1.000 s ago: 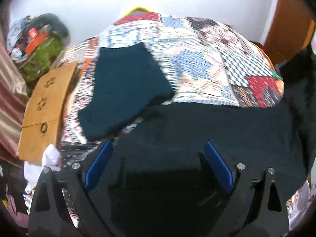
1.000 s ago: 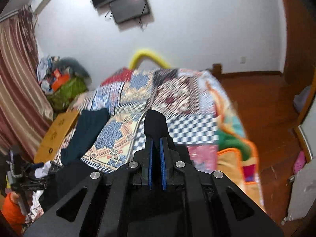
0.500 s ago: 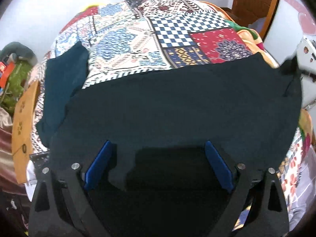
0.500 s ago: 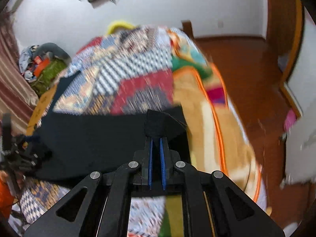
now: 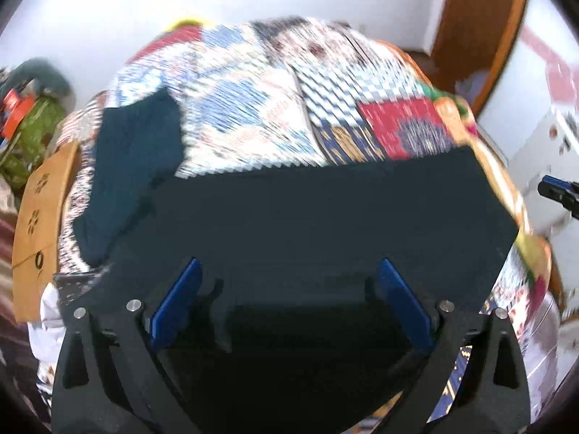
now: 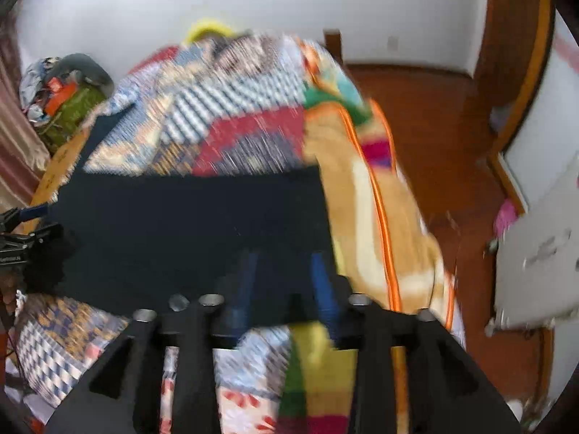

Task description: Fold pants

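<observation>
Black pants (image 5: 325, 217) lie spread flat across the near end of a patchwork quilt (image 5: 253, 108). My left gripper (image 5: 287, 267) hovers over their near left part, open wide, blue pads apart with only cloth below. In the right wrist view the pants (image 6: 188, 228) stretch leftward from my right gripper (image 6: 284, 258). Its jaws are opening, and the pants' right corner lies between the blurred fingers without being pressed. The right gripper's tip (image 5: 557, 191) shows at the left view's right edge. The left gripper (image 6: 25, 231) shows at the right view's left edge.
A dark teal folded garment (image 5: 134, 159) lies on the quilt's left side. A cardboard box (image 5: 39, 209) and a green bag pile (image 5: 32, 123) stand left of the bed. Right of the bed are the wooden floor (image 6: 434, 126), a white cabinet (image 6: 535, 253) and a door (image 5: 477, 29).
The right gripper came down with the pants' corner pinched and drew the pants flat over the quilt, then its fingers parted. The left gripper stayed open and shifted sideways.
</observation>
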